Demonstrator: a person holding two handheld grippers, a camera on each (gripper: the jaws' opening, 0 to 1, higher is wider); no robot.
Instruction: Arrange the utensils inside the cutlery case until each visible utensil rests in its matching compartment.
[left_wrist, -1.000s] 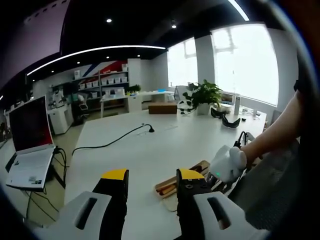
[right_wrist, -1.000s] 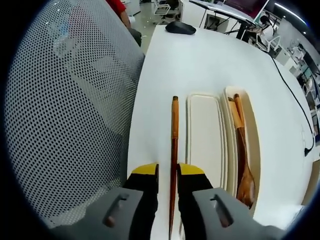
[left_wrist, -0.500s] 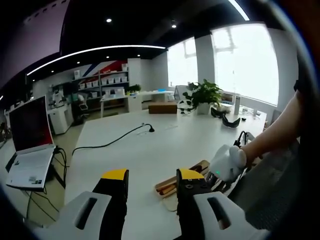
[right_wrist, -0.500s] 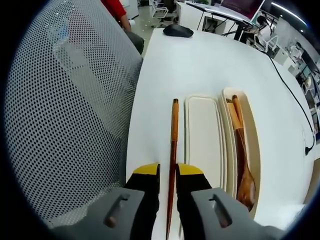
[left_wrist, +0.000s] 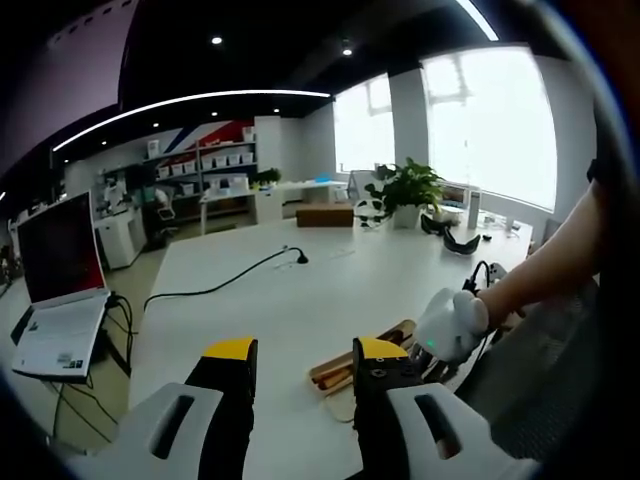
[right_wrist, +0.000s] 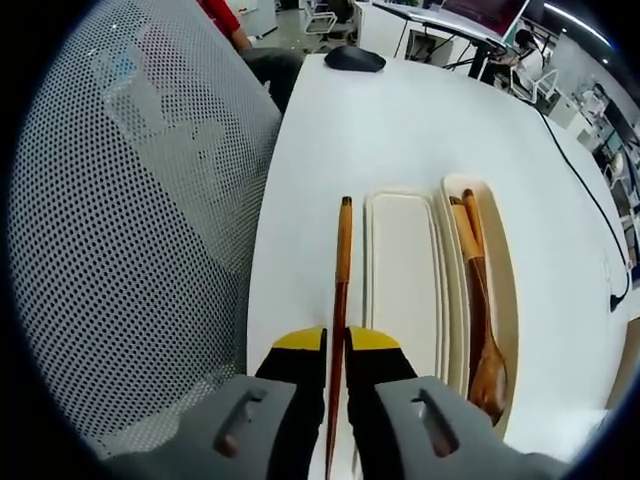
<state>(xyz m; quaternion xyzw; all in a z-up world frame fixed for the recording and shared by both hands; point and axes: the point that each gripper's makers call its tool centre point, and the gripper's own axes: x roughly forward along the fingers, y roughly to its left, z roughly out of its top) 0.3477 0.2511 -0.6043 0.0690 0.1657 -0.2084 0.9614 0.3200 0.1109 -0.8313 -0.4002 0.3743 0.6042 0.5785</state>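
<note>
Chopstick (right_wrist: 340, 280) pinched in right tongs (right_wrist: 335, 345); left tongs (left_wrist: 296, 358) agape.

Bright daylight thru blown-out windows (left_wrist: 490, 120), ceiling spots too; desk (right_wrist: 400, 120) evenly lit w/ soft shadows, heavy fisheye warp at edges.

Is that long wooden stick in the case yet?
Out. The chopstick, clamped in the right gripper, lies beside the case.

Right gripper (right_wrist: 335, 345) is clamped on a wooden chopstick (right_wrist: 341, 270) near the tabletop's (right_wrist: 400, 110) edge. The case lid (right_wrist: 402, 270) lies just beside it. The wooden spoon (right_wrist: 483, 330) sits in the case tray (right_wrist: 505, 290).
</note>
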